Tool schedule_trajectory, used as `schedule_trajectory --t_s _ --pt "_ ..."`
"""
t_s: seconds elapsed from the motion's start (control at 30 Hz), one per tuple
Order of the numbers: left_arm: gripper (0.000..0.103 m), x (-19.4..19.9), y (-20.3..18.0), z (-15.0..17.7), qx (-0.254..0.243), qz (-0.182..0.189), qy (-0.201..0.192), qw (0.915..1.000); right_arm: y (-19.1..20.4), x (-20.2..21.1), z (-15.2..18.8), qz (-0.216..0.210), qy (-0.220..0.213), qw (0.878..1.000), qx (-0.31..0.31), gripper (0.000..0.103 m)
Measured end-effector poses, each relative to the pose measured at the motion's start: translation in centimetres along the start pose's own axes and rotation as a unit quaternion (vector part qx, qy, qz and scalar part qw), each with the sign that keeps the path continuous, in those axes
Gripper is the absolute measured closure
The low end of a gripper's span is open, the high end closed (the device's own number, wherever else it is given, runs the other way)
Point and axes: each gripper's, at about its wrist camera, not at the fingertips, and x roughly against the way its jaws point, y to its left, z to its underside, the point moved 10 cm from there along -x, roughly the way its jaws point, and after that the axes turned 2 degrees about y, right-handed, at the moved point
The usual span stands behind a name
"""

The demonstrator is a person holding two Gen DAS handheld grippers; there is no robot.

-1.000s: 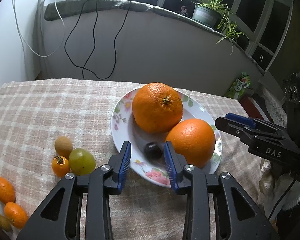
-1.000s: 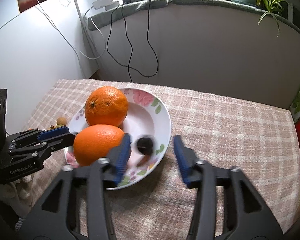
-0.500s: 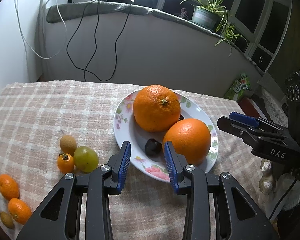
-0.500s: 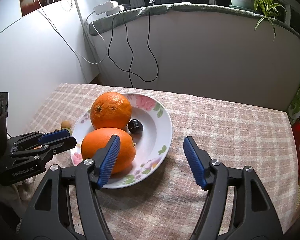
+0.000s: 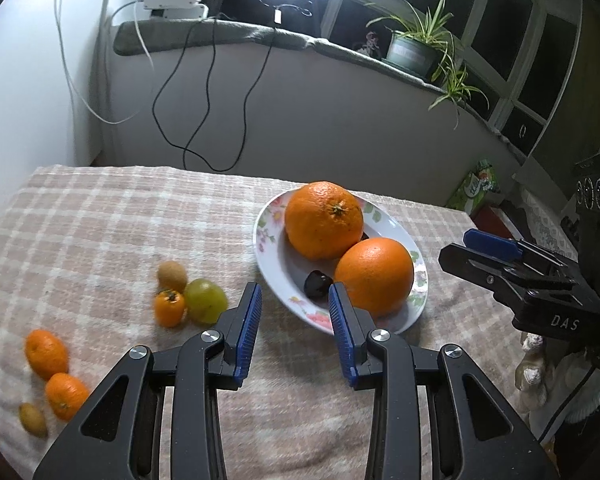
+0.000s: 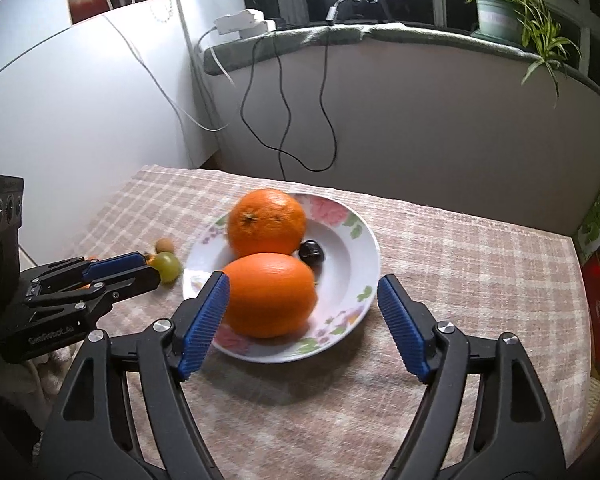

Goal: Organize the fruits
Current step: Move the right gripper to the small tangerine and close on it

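A floral plate [image 5: 268, 256] [image 6: 364, 256] holds two oranges [image 5: 324, 220] [image 5: 374, 272] and a dark cherry [image 5: 317, 280]; another dark cherry [image 6: 311, 251] lies beside the far orange. My left gripper [image 5: 295, 300] hovers short of the plate's near rim, its jaws a narrow gap apart with nothing between them. My right gripper [image 6: 302, 292] is above the plate's near side; its jaws are opening and touch nothing. On the cloth left of the plate lie a green grape [image 5: 205, 300], a cherry tomato [image 5: 169, 308], a brown fruit [image 5: 172, 275] and kumquats [image 5: 46, 354].
A checked cloth [image 5: 100, 232] covers the table, which ends at a white wall on the left. Cables hang down the grey wall behind it. A potted plant [image 5: 412, 52] stands on the ledge. A green carton [image 5: 476, 188] sits beyond the table's right end.
Both grippers have drawn back and up from the plate. The right jaws have widened a lot, and a dark cherry has rolled from between them to beside the far orange.
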Motion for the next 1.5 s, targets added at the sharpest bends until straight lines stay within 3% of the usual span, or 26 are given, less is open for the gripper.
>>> schedule_trajectory --t_s 0.07,0.17,0.27,0.37,0.63,1.0,1.23,1.37,1.5 --pt "0.069 0.6 0.5 0.2 0.003 -0.004 -0.004 1.0000 0.8 0.3 0.0 -0.005 0.000 1.000 0.006 0.023" --pt "0.051 1.7 1.5 0.5 0.008 -0.014 -0.012 0.9998 2.1 0.6 0.1 -0.014 -0.001 1.000 0.012 0.019" --pt "0.048 2.8 2.6 1.0 0.014 -0.026 -0.017 0.9994 3.5 0.7 0.4 -0.022 0.002 1.000 0.022 0.011" --pt "0.044 3.8 3.8 1.6 0.017 -0.037 -0.020 0.9990 4.9 0.8 0.7 -0.026 0.002 0.999 0.036 0.011" --pt "0.044 6.5 7.6 3.5 0.030 -0.080 -0.030 0.9959 8.3 0.4 1.6 -0.045 0.010 0.997 0.062 0.011" --pt "0.045 9.2 12.6 6.7 0.061 -0.107 -0.031 0.9919 13.3 0.0 2.5 -0.089 0.015 0.991 0.097 0.011" --pt "0.061 9.5 14.9 8.3 0.080 -0.109 -0.022 0.9906 17.3 -0.8 2.9 -0.122 0.019 0.985 0.123 0.011" --pt "0.064 9.2 15.8 9.0 0.090 -0.106 -0.016 0.9901 19.9 -1.5 3.2 -0.135 0.025 0.980 0.147 0.011" --pt "0.066 8.8 16.6 9.4 0.093 -0.108 -0.010 0.9898 22.3 -2.5 3.7 -0.148 0.037 0.973 0.171 0.021"
